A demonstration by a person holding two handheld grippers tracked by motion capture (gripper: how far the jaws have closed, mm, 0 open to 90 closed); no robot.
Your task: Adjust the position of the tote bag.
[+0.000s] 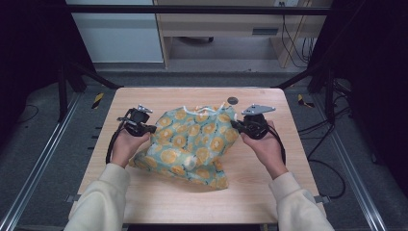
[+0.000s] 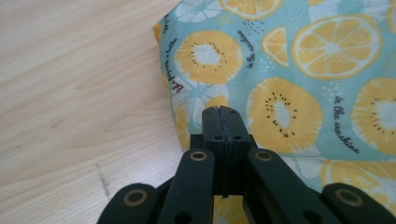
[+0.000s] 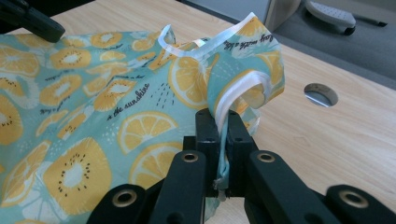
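A teal cloth [image 1: 195, 144] printed with lemon slices and the script "in the sunshine" is lying on the wooden table [image 1: 260, 192], near a round grommet [image 1: 233, 100]. The left gripper [image 2: 223, 112] is sitting clenched at the cloth's edge; the right gripper [image 3: 223, 122] is grasping its white-trimmed hem.

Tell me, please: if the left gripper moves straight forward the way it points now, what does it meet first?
Most likely the lemon-print cloth. The left gripper is shut, its jaws aimed at the fabric's edge just ahead; depth is unclear.
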